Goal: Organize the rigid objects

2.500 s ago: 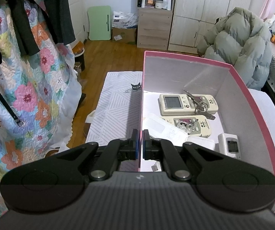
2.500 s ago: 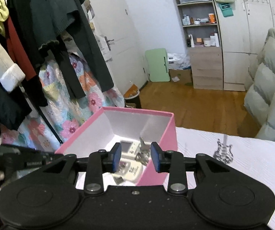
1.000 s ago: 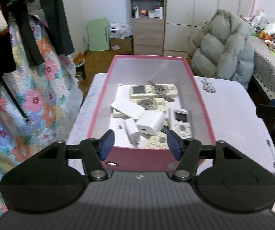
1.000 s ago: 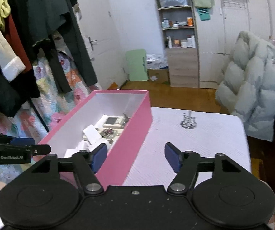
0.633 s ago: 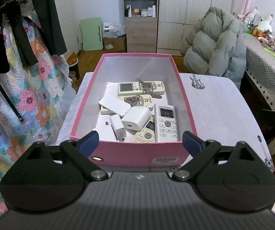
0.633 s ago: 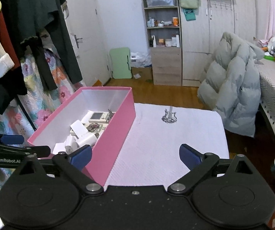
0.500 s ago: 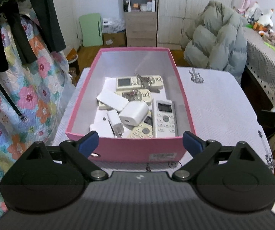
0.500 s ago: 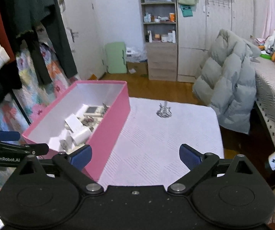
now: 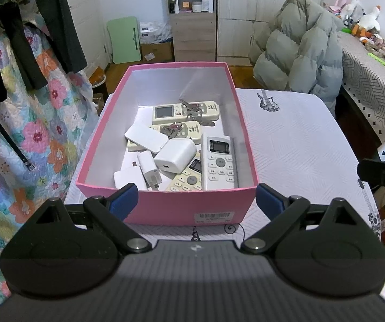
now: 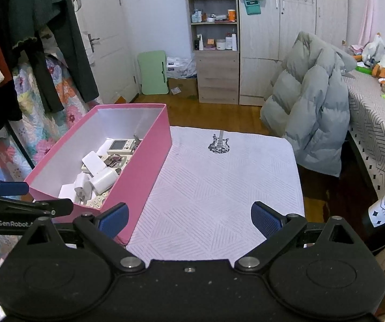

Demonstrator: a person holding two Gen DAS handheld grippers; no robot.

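Note:
A pink box (image 9: 184, 209) stands on the white table cover (image 9: 294, 139), also in the right wrist view (image 10: 144, 166). Inside lie several remotes, among them a white remote (image 9: 219, 161), a white charger cube (image 9: 175, 155), a plug adapter (image 9: 149, 170), a flat white case (image 9: 145, 136) and keys (image 9: 192, 112). My left gripper (image 9: 196, 201) is open and empty, held back from the box's near wall. My right gripper (image 10: 189, 218) is open and empty above the bare cover right of the box.
A rack of clothes and a floral quilt (image 9: 31, 123) hang left of the table. A grey puffer jacket (image 9: 297, 53) sits beyond the far right corner. A patterned bench (image 10: 375, 123) with toys runs along the right. The table's near and right edges drop off.
Both grippers opened wide and drew back from the box. The left one let go near the box's left wall and now faces its near end.

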